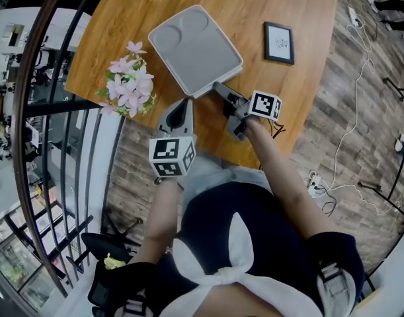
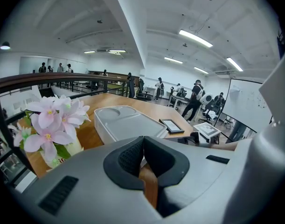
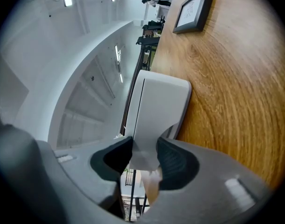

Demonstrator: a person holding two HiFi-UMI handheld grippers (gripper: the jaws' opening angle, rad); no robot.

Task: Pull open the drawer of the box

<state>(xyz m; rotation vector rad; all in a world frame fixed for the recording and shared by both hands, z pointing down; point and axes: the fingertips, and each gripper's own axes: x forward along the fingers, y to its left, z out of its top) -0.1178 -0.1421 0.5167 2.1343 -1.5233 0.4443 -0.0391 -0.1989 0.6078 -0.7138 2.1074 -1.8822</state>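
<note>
table (image 1: 301,38): box (image 1: 195,48) at centre, drawer (image 3: 144,153) looks unopened. your right gripper (image 1: 223,91) is clamped on the drawer front at the box's 5 o'clock corner. the left gripper (image 1: 180,107) is closed and empty — the whole pull remains.

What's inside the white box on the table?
The white box is closed. Only its top shows, smooth with a round dent. What is inside is covered, so I cannot tell.

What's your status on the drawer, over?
Left gripper shut, empty, near box. Right gripper shut on drawer tab. Not visibly pulled out. Flowers, frame stand aside.
</note>
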